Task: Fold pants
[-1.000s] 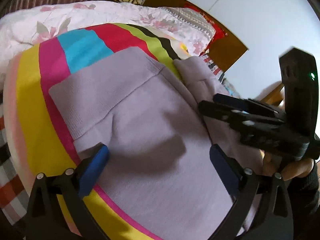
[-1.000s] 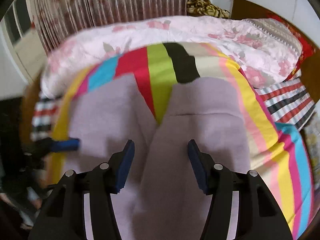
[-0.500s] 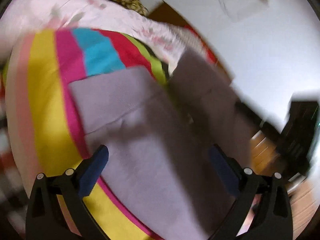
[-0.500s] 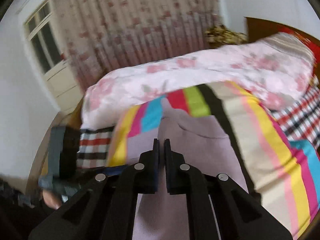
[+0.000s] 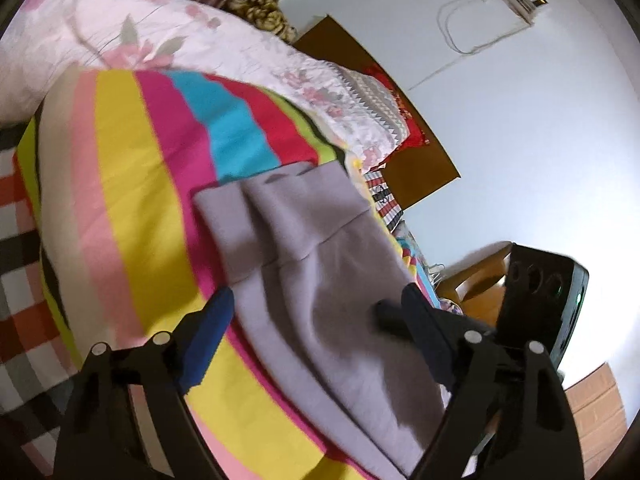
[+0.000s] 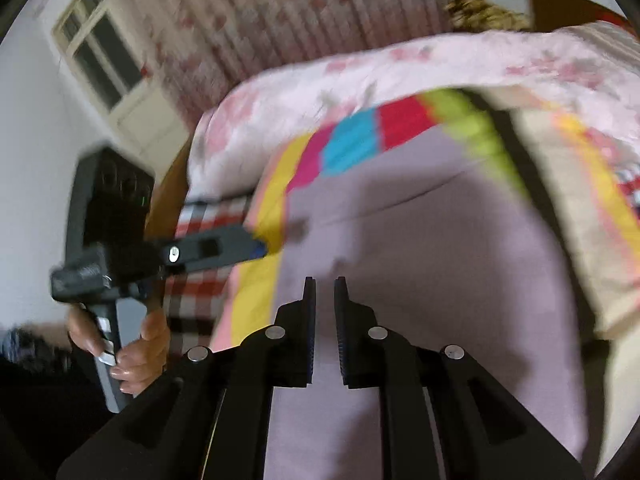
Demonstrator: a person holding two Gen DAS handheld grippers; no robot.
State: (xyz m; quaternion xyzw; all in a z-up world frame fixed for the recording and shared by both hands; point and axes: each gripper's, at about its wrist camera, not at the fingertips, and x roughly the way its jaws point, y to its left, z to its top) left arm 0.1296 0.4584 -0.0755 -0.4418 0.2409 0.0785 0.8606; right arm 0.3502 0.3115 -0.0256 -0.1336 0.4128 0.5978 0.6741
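The lilac pants point(image 5: 320, 280) lie on a rainbow-striped blanket point(image 5: 132, 184), one leg folded over the other, cuffs stacked at the far end. My left gripper point(image 5: 320, 312) is open, its blue-padded jaws spread above the pants and holding nothing. The pants also show in the right wrist view point(image 6: 420, 248). My right gripper point(image 6: 325, 292) has its jaws nearly together with a thin gap; whether cloth is pinched between them cannot be told. It reaches in from the right in the left wrist view point(image 5: 384, 316).
A pink floral quilt point(image 5: 180, 36) is bunched along the far side of the bed. A wooden headboard point(image 5: 416, 152) and white wall stand behind. A checked sheet point(image 5: 20, 280) shows at the left edge. A curtain and window point(image 6: 100, 52) are at the far side.
The right gripper closed and carried one pant leg across onto the other. Its jaws now show a thin gap. The left gripper stayed open and drew back a little.
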